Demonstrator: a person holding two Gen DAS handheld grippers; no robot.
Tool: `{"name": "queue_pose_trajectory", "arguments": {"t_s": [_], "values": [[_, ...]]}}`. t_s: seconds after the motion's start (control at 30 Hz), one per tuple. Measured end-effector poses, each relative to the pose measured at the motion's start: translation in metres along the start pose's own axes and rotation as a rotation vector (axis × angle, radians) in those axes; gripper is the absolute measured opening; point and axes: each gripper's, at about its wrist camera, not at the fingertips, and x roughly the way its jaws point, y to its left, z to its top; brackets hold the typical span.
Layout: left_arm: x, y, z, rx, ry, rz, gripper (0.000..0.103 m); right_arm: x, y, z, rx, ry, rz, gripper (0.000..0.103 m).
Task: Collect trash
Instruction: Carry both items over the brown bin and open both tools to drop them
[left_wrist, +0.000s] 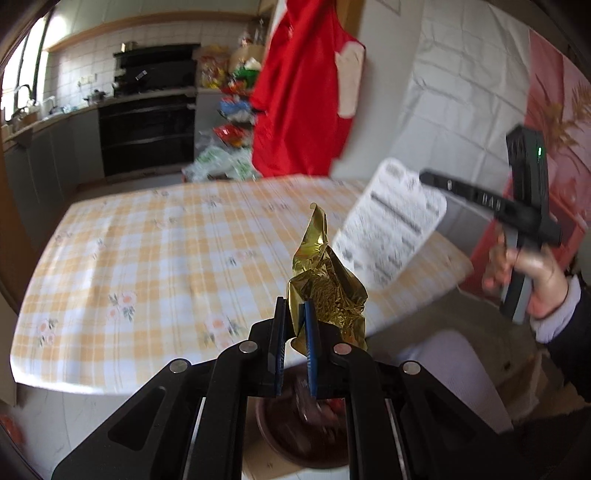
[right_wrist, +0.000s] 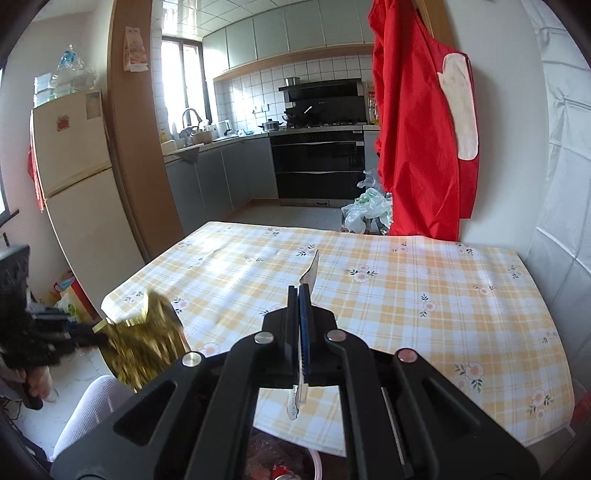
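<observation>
left hand-held gripper (left_wrist: 294, 332) clamped on crumpled gold foil wrapper (left_wrist: 325, 288), above brown bin (left_wrist: 295, 439) at near edge of desk (left_wrist: 147, 240) | right hand-held gripper (right_wrist: 302, 321) clamped on flat blister pack (right_wrist: 309, 275), over desk's near edge

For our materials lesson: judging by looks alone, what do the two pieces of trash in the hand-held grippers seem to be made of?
Gold wrapper, in the left hand-held gripper: likely metallised foil or film; shiny, sharply creased, holding its crumpled shape.
Blister pack, in the right hand-held gripper: probably foil-backed plastic; a flat, thin, stiff, silvery-white printed sheet, though blurred.
</observation>
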Motion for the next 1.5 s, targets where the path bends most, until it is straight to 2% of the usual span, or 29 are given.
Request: {"name": "queue_pose_trajectory", "arguments": {"t_s": [0.27, 0.5, 0.53, 0.57, 0.63, 0.7, 0.77, 0.87, 0.93, 1.07, 1.3, 1.5], "values": [[0.016, -0.02, -0.037, 0.022, 0.092, -0.037, 0.01, -0.028, 0.007, -0.013, 0.023, -0.007, 0.006, 0.005], [0.032, -0.027, -0.048, 0.013, 0.139, -0.061, 0.012, -0.04, 0.008, -0.024, 0.036, -0.001, 0.008, 0.005], [0.034, -0.026, -0.05, 0.011, 0.142, -0.059, 0.021, -0.041, 0.009, -0.026, 0.038, 0.001, 0.011, 0.005], [0.034, -0.026, -0.05, 0.007, 0.141, -0.053, 0.039, -0.042, 0.01, -0.027, 0.038, 0.003, 0.013, 0.005], [0.029, -0.024, -0.049, -0.004, 0.103, -0.036, 0.054, -0.043, 0.014, -0.031, 0.033, 0.008, 0.014, 0.005], [0.022, -0.021, -0.045, -0.018, 0.062, -0.014, 0.061, -0.043, 0.019, -0.035, 0.026, 0.015, 0.018, 0.005], [0.014, -0.019, -0.04, -0.037, 0.02, 0.013, 0.077, -0.042, 0.023, -0.04, 0.033, 0.024, 0.029, 0.005], [-0.001, -0.013, -0.032, -0.074, -0.062, 0.072, 0.09, -0.04, 0.029, -0.048, 0.039, 0.042, 0.043, 0.005], [-0.01, -0.009, -0.028, -0.094, -0.107, 0.12, 0.094, -0.037, 0.035, -0.054, 0.037, 0.058, 0.049, 0.005], [-0.021, 0.0, -0.027, -0.127, -0.155, 0.193, 0.097, -0.031, 0.04, -0.063, 0.049, 0.096, 0.065, 0.005], [-0.028, 0.014, -0.029, -0.153, -0.177, 0.274, 0.097, -0.024, 0.049, -0.072, 0.039, 0.142, 0.068, 0.005], [-0.029, 0.018, -0.029, -0.163, -0.175, 0.277, 0.097, -0.017, 0.053, -0.075, 0.03, 0.17, 0.071, 0.005]]}}
